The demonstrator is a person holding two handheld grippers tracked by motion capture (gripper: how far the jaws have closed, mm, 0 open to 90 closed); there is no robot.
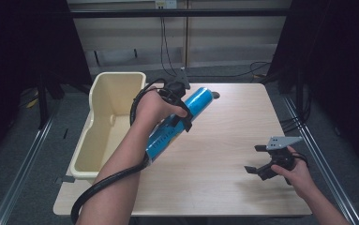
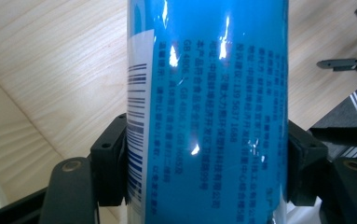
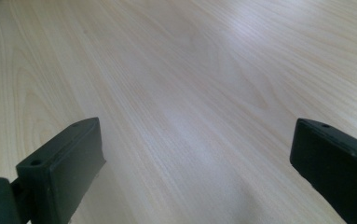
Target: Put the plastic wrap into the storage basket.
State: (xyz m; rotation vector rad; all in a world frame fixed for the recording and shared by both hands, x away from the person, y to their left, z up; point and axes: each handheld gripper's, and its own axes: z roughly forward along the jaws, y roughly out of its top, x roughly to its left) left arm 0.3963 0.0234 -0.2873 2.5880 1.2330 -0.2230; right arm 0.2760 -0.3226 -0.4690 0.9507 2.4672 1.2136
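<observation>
A blue can [image 1: 200, 101] with white print and a barcode lies tilted above the wooden table [image 1: 224, 131], its top end pointing to the far side. My left gripper [image 1: 179, 111] is shut on its middle, beside the cream bin [image 1: 116, 79]. In the left gripper view both black pads press the sides of the can [image 2: 213, 70], with my left gripper [image 2: 209, 158] around it. My right gripper [image 1: 255, 158] rests low over the table's near right part, open and holding nothing. The right gripper view shows the right gripper [image 3: 197, 154] with only bare wood between its jaws.
The cream bin stands along the table's left edge, overhanging it, and its wall [image 2: 3, 140] is just beside the held can. Cables hang over the table's far edge [image 1: 168, 51]. The other gripper [image 2: 339, 63] appears far off in the left gripper view.
</observation>
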